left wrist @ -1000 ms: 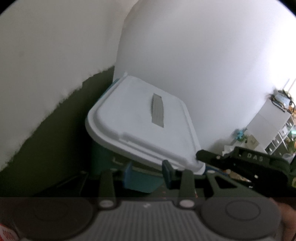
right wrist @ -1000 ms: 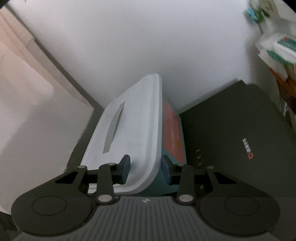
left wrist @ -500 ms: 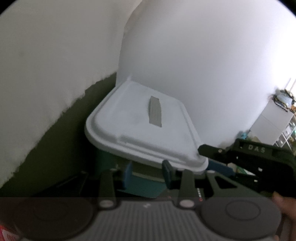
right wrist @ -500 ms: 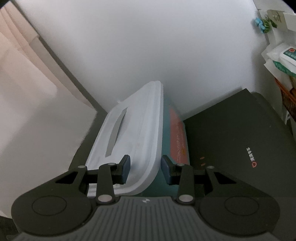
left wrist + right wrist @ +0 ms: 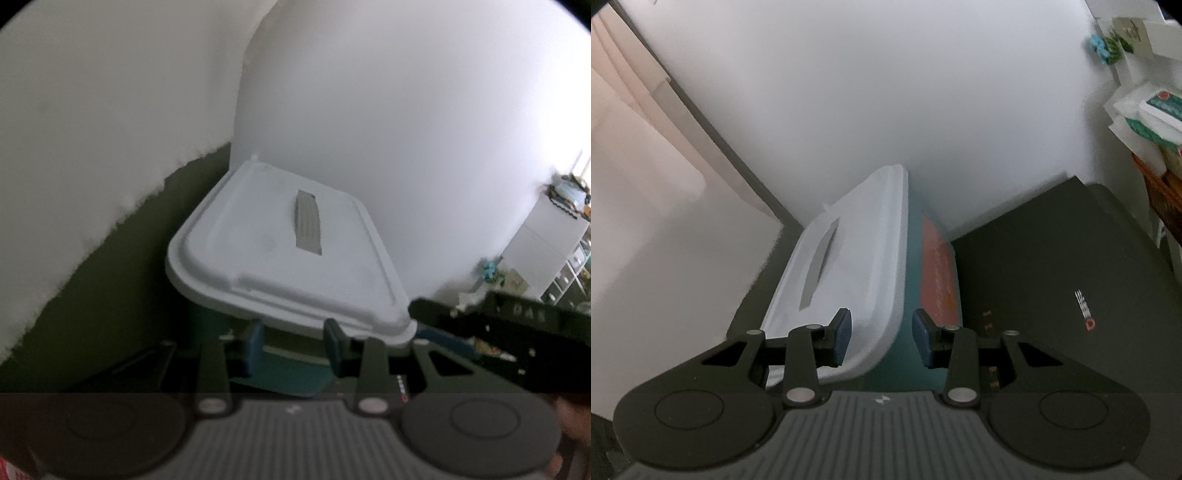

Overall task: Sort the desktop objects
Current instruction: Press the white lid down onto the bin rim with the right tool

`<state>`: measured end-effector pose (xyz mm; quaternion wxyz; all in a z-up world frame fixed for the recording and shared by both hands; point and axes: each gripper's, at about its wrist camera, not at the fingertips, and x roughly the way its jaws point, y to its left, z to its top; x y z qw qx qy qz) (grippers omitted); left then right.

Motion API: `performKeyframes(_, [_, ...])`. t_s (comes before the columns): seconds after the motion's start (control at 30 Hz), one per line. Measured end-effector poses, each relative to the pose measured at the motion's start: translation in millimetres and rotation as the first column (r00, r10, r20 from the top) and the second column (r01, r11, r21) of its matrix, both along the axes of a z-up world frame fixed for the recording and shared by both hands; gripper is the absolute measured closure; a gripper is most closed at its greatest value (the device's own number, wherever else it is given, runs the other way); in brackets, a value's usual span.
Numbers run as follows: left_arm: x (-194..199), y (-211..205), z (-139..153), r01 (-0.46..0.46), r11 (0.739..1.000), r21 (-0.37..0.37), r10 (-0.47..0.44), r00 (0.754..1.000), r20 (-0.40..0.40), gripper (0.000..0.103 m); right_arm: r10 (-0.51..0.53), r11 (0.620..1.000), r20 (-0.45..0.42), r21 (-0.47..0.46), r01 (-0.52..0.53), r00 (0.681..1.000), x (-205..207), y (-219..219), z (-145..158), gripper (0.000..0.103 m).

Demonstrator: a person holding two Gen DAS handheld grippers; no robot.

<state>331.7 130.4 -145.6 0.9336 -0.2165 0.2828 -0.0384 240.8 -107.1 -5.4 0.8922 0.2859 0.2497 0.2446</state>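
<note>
A teal box with a white slotted lid (image 5: 280, 258) hangs tilted just above the dark desk, close to the white wall. My left gripper (image 5: 294, 343) is shut on the box's teal end, under the lid's rim. My right gripper (image 5: 881, 339) is shut on the box's near corner (image 5: 849, 266), one pad on top of the lid and the other against the teal side. An orange label (image 5: 938, 269) runs along that side. In the left wrist view the right tool's black frame (image 5: 524, 325) reaches the lid's right corner.
A black device with a red logo (image 5: 1071, 295) lies right of the box. A white panel (image 5: 665, 221) stands to the left, the wall behind. A basket with packets (image 5: 1156, 147) and a white shelf unit (image 5: 546, 240) stand far right. The dark desk (image 5: 110, 314) shows at the left.
The box has travelled with both grippers, keeping its place between the jaws. The wall corner and the black device have shifted in view. The left gripper has sunk a little.
</note>
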Motion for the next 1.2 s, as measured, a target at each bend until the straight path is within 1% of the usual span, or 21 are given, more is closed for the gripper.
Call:
performKeyframes(0.1, [0, -1, -1, -0.002, 1.000, 0.005, 0.002, 1.000, 0.004, 0.064, 0.013, 1.000, -0.006, 0.010, -0.013, 1.000, -4, 0, -5, 0.062])
performKeyframes(0.23, [1, 0, -2, -0.002, 1.000, -0.019, 0.002, 1.000, 0.021, 0.064, 0.031, 0.999, 0.001, 0.015, -0.031, 1.000, -10, 2, -6, 0.062])
performKeyframes(0.33, [7, -5, -4, 0.003, 1.000, 0.010, -0.004, 1.000, 0.027, 0.064, 0.049, 0.999, 0.019, 0.015, -0.049, 0.999, -14, 3, -5, 0.062])
performKeyframes(0.4, [11, -6, -7, 0.002, 1.000, -0.002, -0.001, 1.000, 0.020, 0.064, 0.051, 0.999, 0.021, 0.014, -0.051, 0.999, -16, 2, -6, 0.062])
performKeyframes(0.53, [13, -9, -7, -0.004, 1.000, 0.013, 0.004, 1.000, 0.026, 0.064, 0.051, 0.999, 0.022, 0.014, -0.051, 0.998, -22, -4, -9, 0.062])
performKeyframes(0.63, [50, -29, -40, -0.034, 0.999, 0.022, 0.033, 0.999, 0.041, 0.064, 0.047, 0.999, 0.018, 0.016, -0.048, 0.999, -25, -9, -13, 0.062])
performKeyframes(0.67, [53, -31, -42, -0.041, 0.999, 0.018, 0.040, 0.998, 0.044, 0.062, 0.046, 0.999, 0.014, 0.016, -0.046, 0.999, -26, -10, -15, 0.062])
performKeyframes(0.8, [41, -36, -29, -0.055, 0.998, -0.012, 0.056, 0.998, 0.040, 0.064, 0.045, 0.999, 0.003, 0.015, -0.045, 0.999, -32, -15, -18, 0.062])
performKeyframes(1.0, [22, -49, -8, -0.049, 0.999, 0.002, 0.049, 0.998, 0.032, 0.063, 0.038, 0.999, 0.010, 0.008, -0.039, 0.999, -46, -28, -16, 0.062])
performKeyframes(1.2, [-5, -68, 16, -0.054, 0.998, 0.026, 0.054, 0.998, 0.012, 0.064, 0.018, 1.000, 0.025, -0.013, -0.017, 1.000, -64, -53, -12, 0.062])
